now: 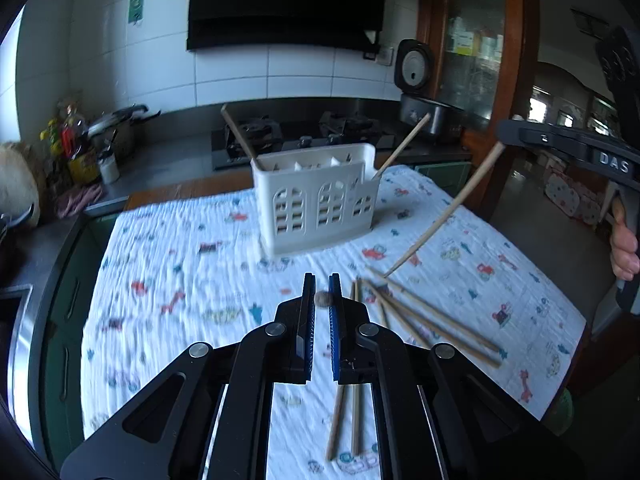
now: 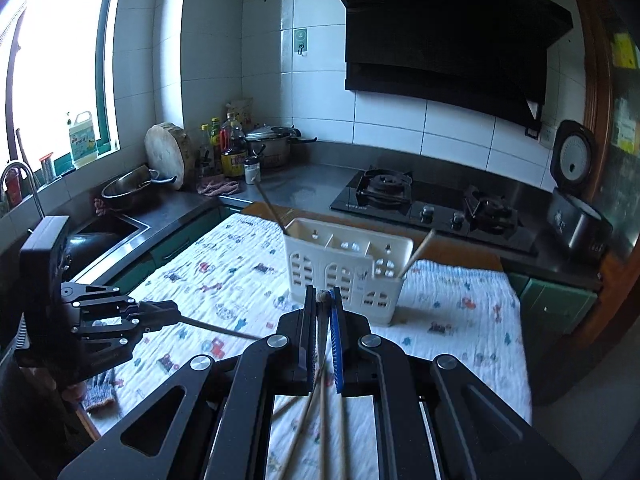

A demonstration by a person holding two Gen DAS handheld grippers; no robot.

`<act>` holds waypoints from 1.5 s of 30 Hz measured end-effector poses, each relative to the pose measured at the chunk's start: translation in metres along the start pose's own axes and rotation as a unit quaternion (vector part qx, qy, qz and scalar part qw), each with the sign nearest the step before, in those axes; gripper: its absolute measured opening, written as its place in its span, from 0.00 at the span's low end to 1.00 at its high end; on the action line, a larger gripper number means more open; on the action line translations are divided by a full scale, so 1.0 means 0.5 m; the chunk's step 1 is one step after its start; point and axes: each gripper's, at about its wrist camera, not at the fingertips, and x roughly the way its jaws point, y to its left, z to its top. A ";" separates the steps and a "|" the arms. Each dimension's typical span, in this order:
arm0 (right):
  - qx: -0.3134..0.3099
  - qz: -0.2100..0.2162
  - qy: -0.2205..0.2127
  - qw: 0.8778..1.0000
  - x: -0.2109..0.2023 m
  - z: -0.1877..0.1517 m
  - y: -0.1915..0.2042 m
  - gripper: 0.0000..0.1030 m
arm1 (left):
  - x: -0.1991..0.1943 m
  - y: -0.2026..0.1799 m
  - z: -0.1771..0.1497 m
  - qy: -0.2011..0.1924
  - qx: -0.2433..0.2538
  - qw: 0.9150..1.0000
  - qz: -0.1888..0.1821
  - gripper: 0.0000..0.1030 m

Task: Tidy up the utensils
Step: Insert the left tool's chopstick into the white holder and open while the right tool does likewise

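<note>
A white slotted utensil caddy [image 1: 320,200] [image 2: 348,276] stands on the printed cloth, with one chopstick [image 1: 240,136] leaning out of its left end and another [image 1: 404,144] out of its right end. My left gripper [image 1: 322,296] [image 2: 176,316] is shut on a chopstick [image 1: 321,299], seen end-on between the pads; in the right wrist view that chopstick [image 2: 216,328] sticks out sideways. My right gripper [image 2: 324,300] [image 1: 502,136] is shut on another chopstick [image 1: 444,216] [image 2: 321,295] that slants down toward the cloth. Several loose chopsticks [image 1: 432,320] lie on the cloth at the front right.
The cloth-covered table [image 1: 168,264] butts against a counter with a gas hob [image 2: 420,200], a rice cooker [image 2: 572,208], a pot [image 2: 266,148] and bottles [image 2: 232,148]. A sink [image 2: 108,224] is at the left. A knitted glove [image 2: 98,394] lies at the table's near-left edge.
</note>
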 end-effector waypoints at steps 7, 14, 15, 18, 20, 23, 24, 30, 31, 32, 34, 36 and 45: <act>-0.009 -0.015 -0.007 1.000 0.017 0.105 -0.034 0.06 | 0.000 -0.008 0.108 -0.015 0.014 1.000 -0.018 0.05; -0.012 -0.045 -0.025 0.999 0.035 0.189 -0.069 0.06 | -0.055 -0.012 0.251 -0.088 0.027 0.996 -0.021 0.05; -0.011 -0.050 -0.027 0.998 0.042 0.198 -0.076 0.06 | -0.060 -0.011 0.269 -0.097 0.026 0.995 -0.021 0.05; -0.007 -0.058 -0.031 0.998 0.057 0.220 -0.090 0.06 | -0.068 -0.009 0.323 -0.126 0.028 0.991 -0.019 0.05; -0.007 -0.064 -0.034 0.997 0.068 0.229 -0.098 0.06 | -0.066 -0.011 0.355 -0.145 0.035 0.989 0.004 0.05; -0.006 -0.068 -0.029 0.997 0.088 0.237 -0.112 0.06 | -0.043 -0.002 0.386 -0.160 0.030 0.986 0.026 0.05; -0.006 -0.069 -0.026 0.997 0.098 0.236 -0.116 0.06 | -0.031 0.001 0.393 -0.163 0.029 0.985 0.038 0.05; -0.005 -0.060 -0.010 0.998 0.140 0.216 -0.128 0.06 | 0.051 0.048 0.403 -0.157 -0.015 0.987 0.042 0.05; -0.006 -0.059 -0.005 0.998 0.150 0.211 -0.129 0.06 | 0.063 0.058 0.400 -0.156 -0.025 0.987 0.038 0.05; -0.007 -0.059 -0.003 0.998 0.155 0.208 -0.130 0.06 | 0.074 0.067 0.395 -0.154 -0.032 0.987 0.034 0.05; -0.007 -0.058 0.002 0.998 0.167 0.200 -0.133 0.06 | 0.098 0.083 0.382 -0.147 -0.045 0.988 0.033 0.05; -0.005 -0.056 0.009 0.998 0.180 0.194 -0.137 0.06 | 0.124 0.100 0.369 -0.133 -0.064 0.989 0.026 0.05; -0.005 -0.057 0.031 0.998 0.218 0.173 -0.143 0.06 | 0.197 0.157 0.320 -0.092 -0.115 0.989 0.000 0.05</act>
